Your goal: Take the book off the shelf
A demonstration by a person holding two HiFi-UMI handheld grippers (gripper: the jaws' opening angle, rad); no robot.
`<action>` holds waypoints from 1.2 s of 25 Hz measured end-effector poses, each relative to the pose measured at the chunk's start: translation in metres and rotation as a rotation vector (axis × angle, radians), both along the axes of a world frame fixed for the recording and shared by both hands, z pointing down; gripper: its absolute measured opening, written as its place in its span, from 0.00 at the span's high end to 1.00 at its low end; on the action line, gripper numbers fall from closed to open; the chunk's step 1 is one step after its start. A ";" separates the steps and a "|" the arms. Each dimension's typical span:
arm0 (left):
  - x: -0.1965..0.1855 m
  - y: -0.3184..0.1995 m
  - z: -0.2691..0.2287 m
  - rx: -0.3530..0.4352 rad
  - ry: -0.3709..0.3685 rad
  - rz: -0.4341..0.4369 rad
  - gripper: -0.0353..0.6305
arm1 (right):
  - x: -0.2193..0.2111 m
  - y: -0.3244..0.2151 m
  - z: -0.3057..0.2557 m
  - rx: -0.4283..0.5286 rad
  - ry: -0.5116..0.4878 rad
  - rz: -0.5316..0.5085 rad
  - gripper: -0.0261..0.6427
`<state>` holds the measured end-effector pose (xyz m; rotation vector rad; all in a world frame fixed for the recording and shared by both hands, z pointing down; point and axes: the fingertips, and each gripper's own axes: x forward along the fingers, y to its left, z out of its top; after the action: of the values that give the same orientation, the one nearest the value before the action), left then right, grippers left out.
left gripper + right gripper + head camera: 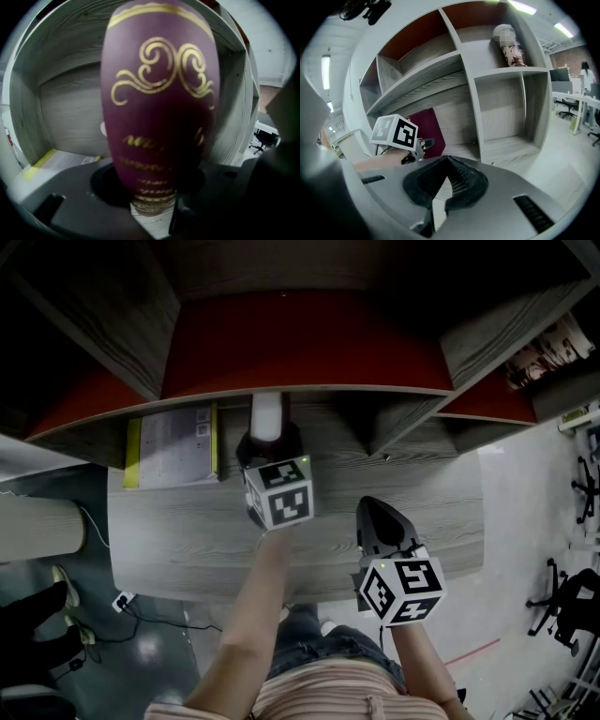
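While the left gripper (267, 448) has its jaws clamped on the spine of the maroon book (161, 93), which stands upright in the shelf (506, 72), the right gripper (440, 190) hangs over the counter (441, 493) nearby, jaws closed on nothing.

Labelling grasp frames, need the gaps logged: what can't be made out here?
- Title: left gripper view, gold print on the maroon book is blurred.
- Booklet: head view, print too small to read.
- Patterned item on the upper shelf: right gripper view, a mosaic patch covers its top and the rest is too small.
- Magazines: head view, mostly behind the shelf wall.
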<state>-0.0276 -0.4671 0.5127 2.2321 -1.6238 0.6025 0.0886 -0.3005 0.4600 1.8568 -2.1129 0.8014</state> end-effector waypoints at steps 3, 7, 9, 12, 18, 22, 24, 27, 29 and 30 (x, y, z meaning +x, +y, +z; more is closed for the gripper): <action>-0.001 0.001 -0.001 0.002 -0.004 -0.003 0.61 | -0.002 0.002 0.001 -0.003 -0.001 -0.002 0.95; -0.003 0.006 -0.005 0.015 -0.008 -0.006 0.61 | -0.002 0.003 -0.001 0.000 0.000 0.000 0.95; -0.003 0.010 -0.010 0.027 0.005 -0.002 0.61 | -0.002 0.004 -0.002 0.003 0.001 -0.001 0.95; -0.002 0.016 -0.019 0.038 0.015 0.014 0.61 | -0.006 0.006 -0.003 0.007 -0.002 -0.007 0.95; -0.007 0.031 -0.041 0.070 0.008 0.025 0.61 | -0.014 0.015 -0.010 0.028 -0.006 -0.026 0.95; -0.012 0.045 -0.044 0.070 0.006 0.016 0.61 | -0.018 0.023 -0.017 0.046 -0.007 -0.036 0.95; -0.015 0.055 -0.044 0.065 0.003 0.007 0.61 | -0.020 0.029 -0.021 0.058 -0.008 -0.042 0.95; -0.018 0.069 -0.047 0.069 0.000 0.001 0.61 | -0.023 0.039 -0.026 0.073 -0.008 -0.054 0.95; -0.020 0.078 -0.049 0.069 0.001 -0.004 0.61 | -0.024 0.047 -0.029 0.081 -0.008 -0.062 0.95; -0.021 0.084 -0.050 0.068 0.001 -0.005 0.61 | -0.024 0.051 -0.030 0.084 -0.008 -0.066 0.95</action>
<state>-0.0483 -0.3832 0.4628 2.2747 -1.6732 0.5531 0.0642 -0.2495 0.4295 1.8166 -2.2326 0.7176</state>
